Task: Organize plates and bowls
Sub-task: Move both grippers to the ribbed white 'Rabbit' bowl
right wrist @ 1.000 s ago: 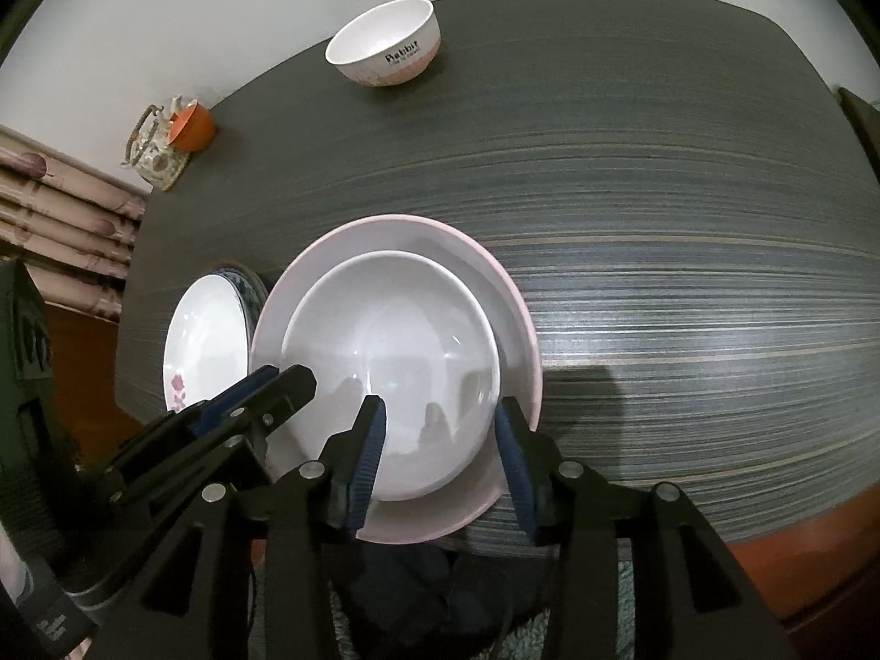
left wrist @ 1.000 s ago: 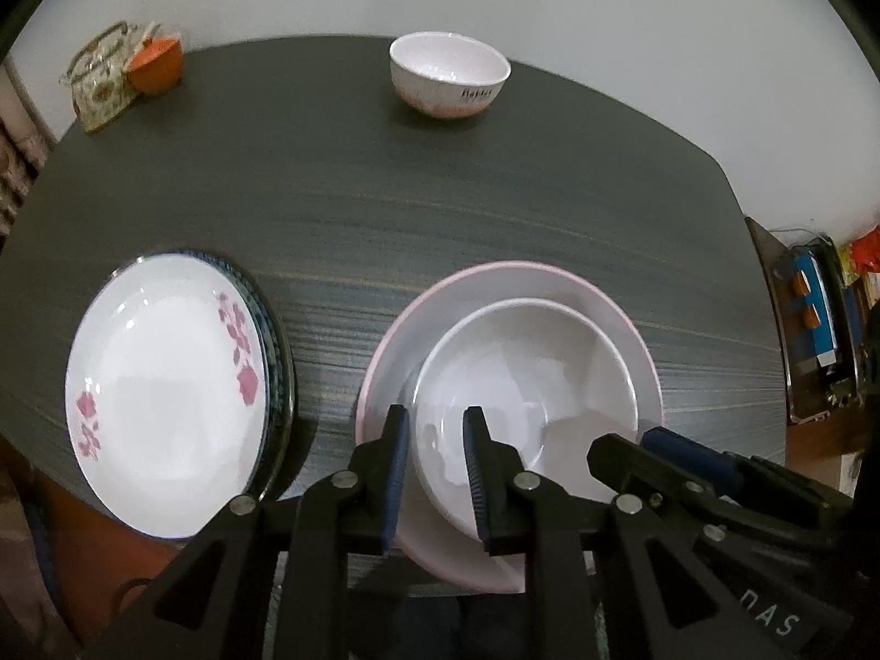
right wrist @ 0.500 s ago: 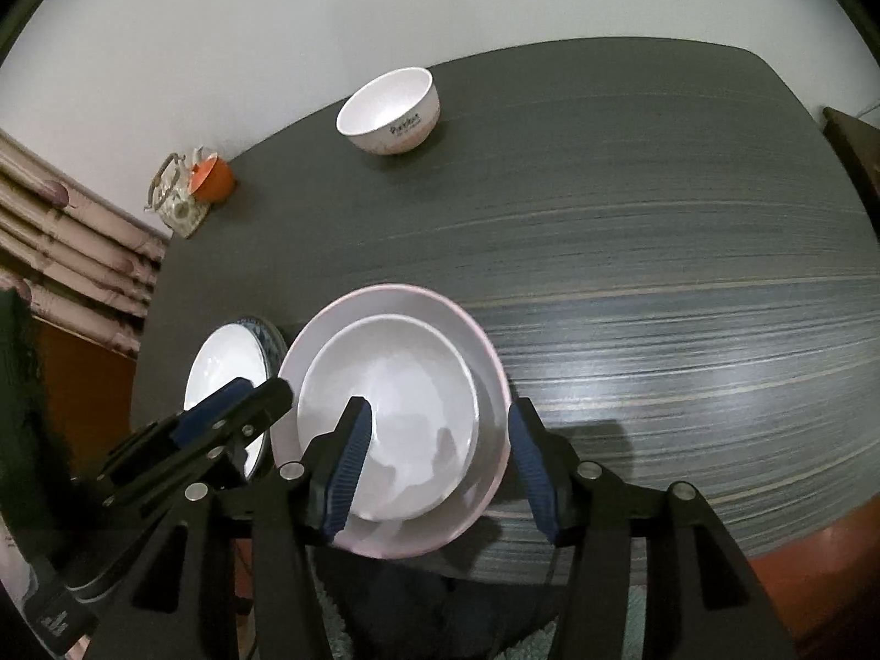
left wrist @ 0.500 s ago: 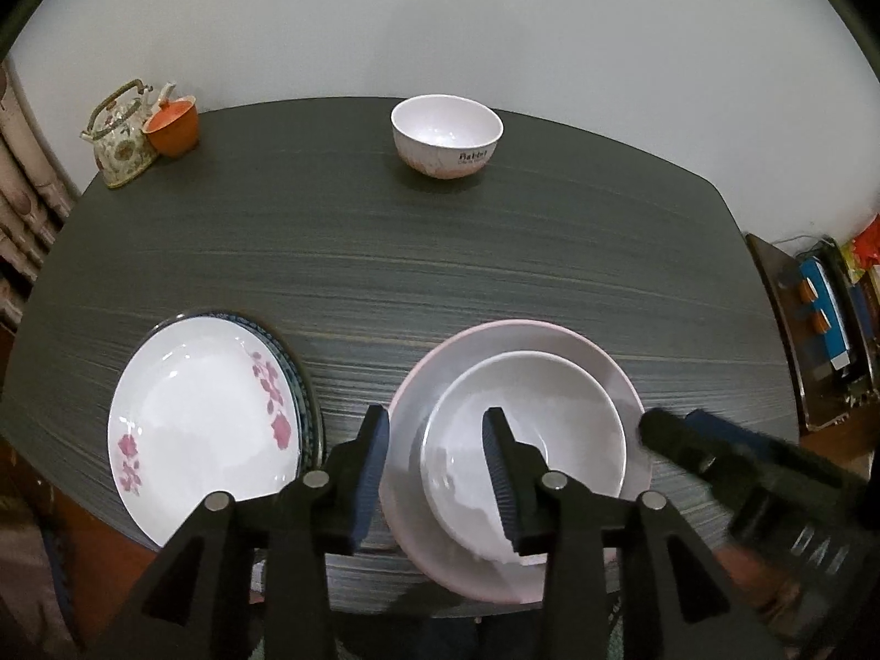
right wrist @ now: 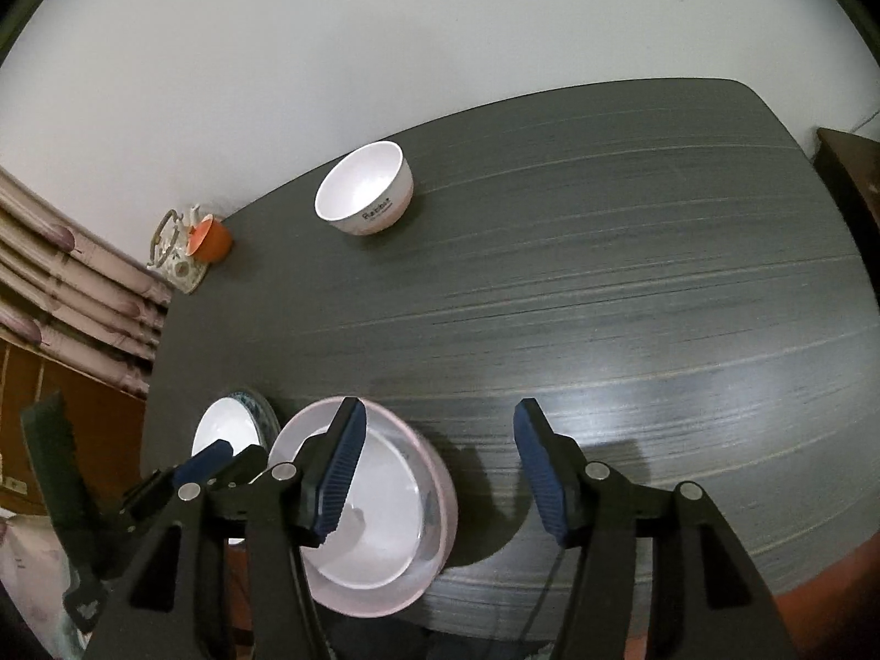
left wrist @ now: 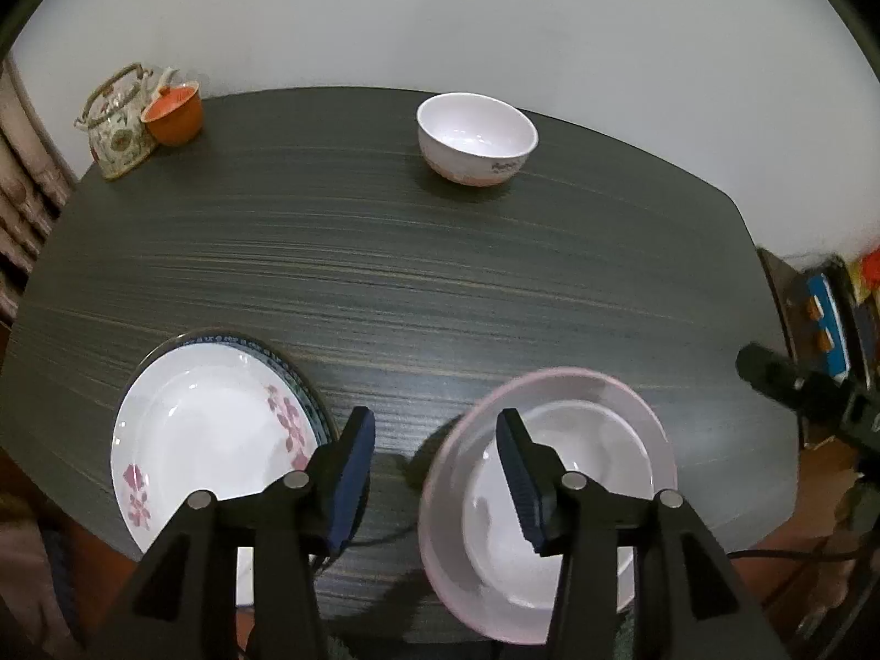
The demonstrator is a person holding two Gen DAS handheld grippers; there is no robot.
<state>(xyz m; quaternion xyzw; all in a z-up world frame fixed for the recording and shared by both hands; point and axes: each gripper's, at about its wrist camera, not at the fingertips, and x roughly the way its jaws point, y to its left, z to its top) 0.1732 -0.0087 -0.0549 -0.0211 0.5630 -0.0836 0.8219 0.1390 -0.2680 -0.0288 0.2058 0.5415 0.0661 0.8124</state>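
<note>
White bowl [left wrist: 555,489] nested in pink-rimmed plate [left wrist: 649,429], lower right of left view, on dark table [left wrist: 440,286]. Floral plate [left wrist: 209,434] lower left. Left claw [left wrist: 434,473] and right claw [right wrist: 434,473] both opening, gripping nothing.

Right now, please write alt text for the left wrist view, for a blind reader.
The opening left claw, empty, hovers above a dark table, between a flowered plate and a white bowl nested in a pink plate. Another bowl stands farther back.

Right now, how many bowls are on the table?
2: a white bowl nested in the pink plate at the near edge, and a lettered bowl alone at the far side. None appear hidden.
</note>
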